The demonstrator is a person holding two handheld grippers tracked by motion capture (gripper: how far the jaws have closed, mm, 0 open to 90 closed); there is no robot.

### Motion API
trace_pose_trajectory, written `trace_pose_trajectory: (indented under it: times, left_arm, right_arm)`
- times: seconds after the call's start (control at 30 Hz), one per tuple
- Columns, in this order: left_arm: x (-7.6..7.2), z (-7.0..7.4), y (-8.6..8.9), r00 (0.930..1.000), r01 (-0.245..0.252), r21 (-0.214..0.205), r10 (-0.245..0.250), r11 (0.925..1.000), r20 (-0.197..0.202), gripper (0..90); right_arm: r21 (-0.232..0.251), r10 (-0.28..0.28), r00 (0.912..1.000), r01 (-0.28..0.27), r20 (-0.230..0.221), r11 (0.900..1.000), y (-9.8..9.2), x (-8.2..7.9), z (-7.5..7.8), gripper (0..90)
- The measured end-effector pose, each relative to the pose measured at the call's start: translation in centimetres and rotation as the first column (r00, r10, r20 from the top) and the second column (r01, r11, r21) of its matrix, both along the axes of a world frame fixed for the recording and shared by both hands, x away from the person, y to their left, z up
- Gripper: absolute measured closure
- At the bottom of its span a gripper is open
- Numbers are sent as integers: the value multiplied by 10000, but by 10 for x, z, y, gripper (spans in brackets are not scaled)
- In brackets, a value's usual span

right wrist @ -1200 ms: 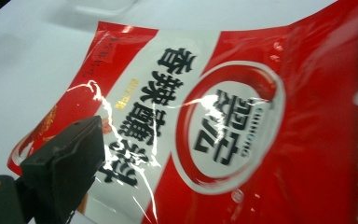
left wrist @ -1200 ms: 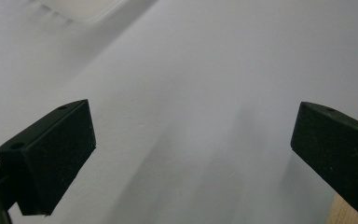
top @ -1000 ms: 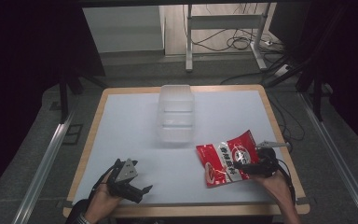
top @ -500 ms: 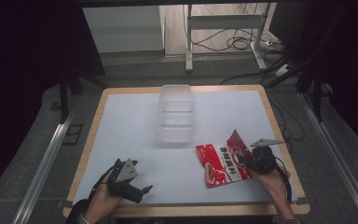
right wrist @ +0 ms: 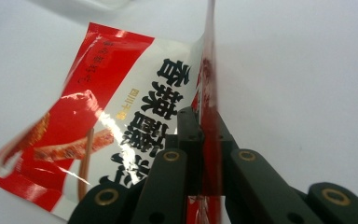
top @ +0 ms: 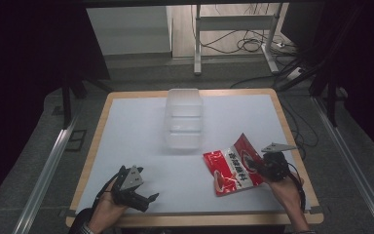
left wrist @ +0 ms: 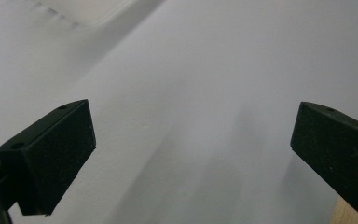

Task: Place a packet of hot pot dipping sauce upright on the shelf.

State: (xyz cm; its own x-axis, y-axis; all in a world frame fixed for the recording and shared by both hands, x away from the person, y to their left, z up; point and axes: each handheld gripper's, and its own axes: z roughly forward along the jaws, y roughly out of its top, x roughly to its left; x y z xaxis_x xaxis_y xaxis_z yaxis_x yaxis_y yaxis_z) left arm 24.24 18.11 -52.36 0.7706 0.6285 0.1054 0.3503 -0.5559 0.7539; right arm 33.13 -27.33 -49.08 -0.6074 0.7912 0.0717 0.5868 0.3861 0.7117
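In the lower right of the high view, the right gripper (top: 259, 167) is clenched on the right edge of a red and white snack packet (top: 233, 165). The right gripper view shows its two black jaws pressed together with the packet's thin sealed edge standing upright between them. Pinching the flat seam rather than the filled body looks like the sensible hold, since it gives a firm bite on a slippery foil bag. The rest of the packet slopes down to the left onto the white table (top: 136, 131). A clear plastic container (top: 183, 118) sits at upper centre, well apart from the packet, open side up and probably the destination. The left gripper (top: 140, 200) rests at the lower left, jaws spread wide and holding nothing, apparently parked out of the way.
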Motion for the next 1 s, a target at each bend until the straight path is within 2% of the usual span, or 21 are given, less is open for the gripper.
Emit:
trace_pose_trajectory:
  times: [0.2, 0.23, 0.33, 0.5, 0.73, 1.0]
  left_arm:
    - [0, 0, 0, 10000, -18, 10, 18, 10000, 11, 0]
    - [0, 0, 0, 10000, -24, 10, 24, 10000, 20, 0]
    - [0, 0, 0, 10000, -23, 25, 23, 10000, 33, 0]
    - [-1, 1, 1, 10000, -31, 0, 31, 10000, 78, 0]
    - [-1, 1, 0, 9999, -53, -3, 53, 10000, 102, 0]
    - [0, 1, 0, 9999, -37, 49, 36, 10000, 109, 0]
  right_arm:
    - [125, -15, 9996, 12, 293, 9999, 2, -3, 9, 871]
    - [486, 14, 9992, -33, 401, 9988, 2, -5, 14, 856]
    - [783, -53, 9990, 19, 437, 9969, 2, -6, 18, 853]
    - [779, 3, 9987, -42, 500, 9970, 2, -9, 26, 864]
    - [1027, 26, 9988, -77, 498, 9947, 5, -11, 40, 865]
    - [1206, 332, 9971, -413, 687, 9918, 12, -10, 60, 865]
